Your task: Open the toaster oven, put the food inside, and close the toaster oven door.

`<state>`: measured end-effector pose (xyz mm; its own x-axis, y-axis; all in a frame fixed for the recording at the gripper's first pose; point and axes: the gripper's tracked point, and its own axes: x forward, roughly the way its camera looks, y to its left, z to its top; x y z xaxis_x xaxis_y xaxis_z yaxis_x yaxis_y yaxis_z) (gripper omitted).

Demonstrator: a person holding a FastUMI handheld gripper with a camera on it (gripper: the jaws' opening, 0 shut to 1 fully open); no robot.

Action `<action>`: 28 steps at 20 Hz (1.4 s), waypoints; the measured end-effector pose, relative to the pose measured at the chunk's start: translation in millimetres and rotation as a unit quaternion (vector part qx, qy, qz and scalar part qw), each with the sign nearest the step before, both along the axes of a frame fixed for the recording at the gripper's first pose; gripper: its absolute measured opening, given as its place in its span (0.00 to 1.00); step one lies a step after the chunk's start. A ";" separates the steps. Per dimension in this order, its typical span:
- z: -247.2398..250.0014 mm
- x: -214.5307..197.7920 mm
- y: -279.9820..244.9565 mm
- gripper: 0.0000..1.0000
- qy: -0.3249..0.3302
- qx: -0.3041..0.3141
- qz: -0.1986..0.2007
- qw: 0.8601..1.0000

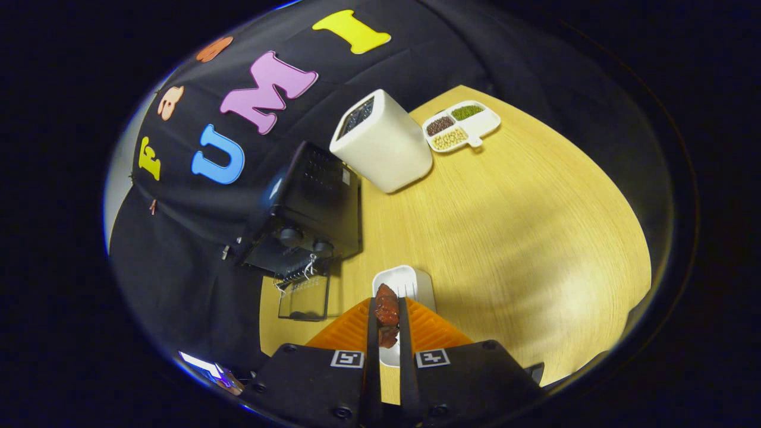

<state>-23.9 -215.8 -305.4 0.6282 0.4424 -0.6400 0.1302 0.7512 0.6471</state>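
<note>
— Jaws?
— Nearly closed, pinching a reddish-brown piece of food (386, 314) from both sides; gripper (387, 324) held above a white tray (410, 280).
— Food off the tray?
— Looks lifted, gripped between the 2 orange fingers (352, 330); cannot tell for sure whether its underside touches the tray.
— Toaster oven?
— Black toaster oven (315, 208) ahead and to the left of the fingers, at the worktop (517, 238) edge against the black cloth wall. Glass door (304, 297) swung down and open, just left of the tray. 2 knobs (291, 236) on the front panel.
— Anything else on the worktop?
— Tall white container (383, 145) beyond the oven, touching or just beside its far corner. Further on, a white divided dish (461, 126) with 3 compartments of dark, green and pale grains, well apart from the gripper.
— Worktop itself?
— Light wood grain, shadow falling under the gripper.
</note>
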 end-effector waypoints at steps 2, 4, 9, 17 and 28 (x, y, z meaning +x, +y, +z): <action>21.2 4.2 4.5 0.17 -0.023 -0.010 -0.010 1.000; 43.8 0.7 19.0 0.17 -0.037 -0.009 -0.008 0.999; 100.2 3.0 96.8 0.17 -0.074 0.046 -0.017 0.996; 104.7 8.2 233.2 0.17 -0.088 0.072 0.021 0.993; 50.7 86.8 318.4 0.17 -0.081 0.115 -0.066 0.988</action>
<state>62.8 102.5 -254.7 0.7760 0.4713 -0.4191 0.0984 0.5659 0.8186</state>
